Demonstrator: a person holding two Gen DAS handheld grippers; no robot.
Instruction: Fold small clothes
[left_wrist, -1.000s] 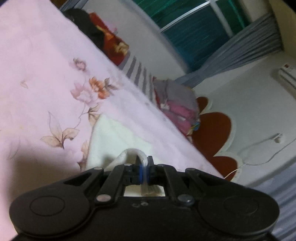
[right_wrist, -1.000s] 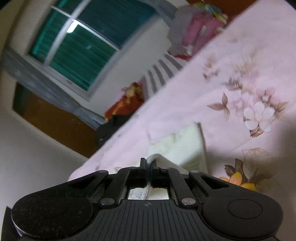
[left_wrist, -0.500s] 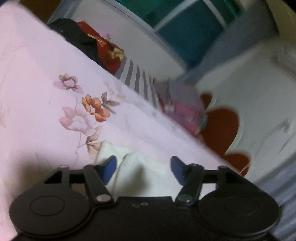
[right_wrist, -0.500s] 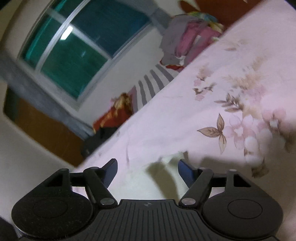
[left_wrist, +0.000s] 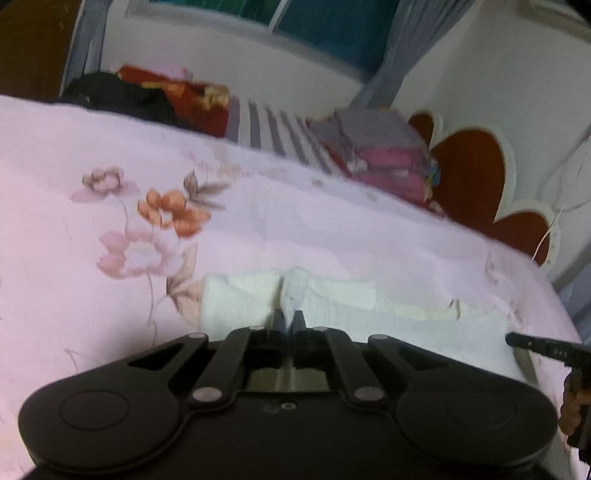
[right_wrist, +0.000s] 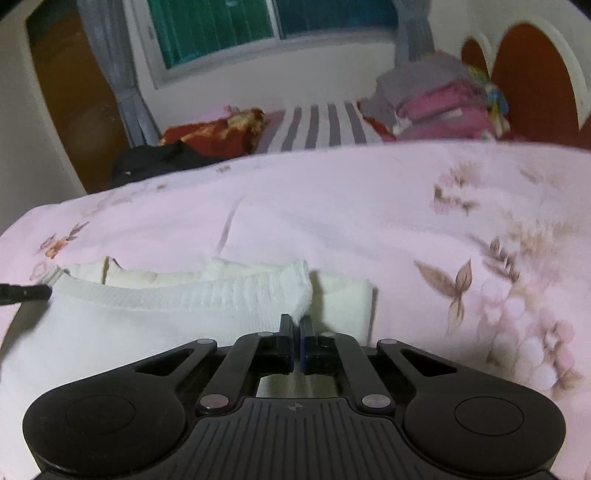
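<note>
A: Where is the white garment (right_wrist: 155, 317) found relative to the grippers?

B: It is spread on the pink floral bedspread (right_wrist: 332, 206), directly ahead of both. In the right wrist view a bunched corner of its ribbed hem is pinched by the right gripper (right_wrist: 296, 325), whose jaws are drawn tight on the cloth. In the left wrist view a raised fold of the same garment (left_wrist: 236, 302) is clamped by the left gripper (left_wrist: 287, 319), jaws likewise closed on it.

A: Are any containers seen?

B: None can be made out. A stack of folded clothes (right_wrist: 439, 99), grey over pink, is piled at the far side of the bed by the red headboard (right_wrist: 535, 81); a striped pillow (right_wrist: 317, 125) and a dark bundle (right_wrist: 159, 158) lie beside it.

A: What has changed?

B: Half a second ago both sets of jaws were spread wide over the cloth; a second ago they were closed on it. The views, tilted before, are now levelled.
</note>
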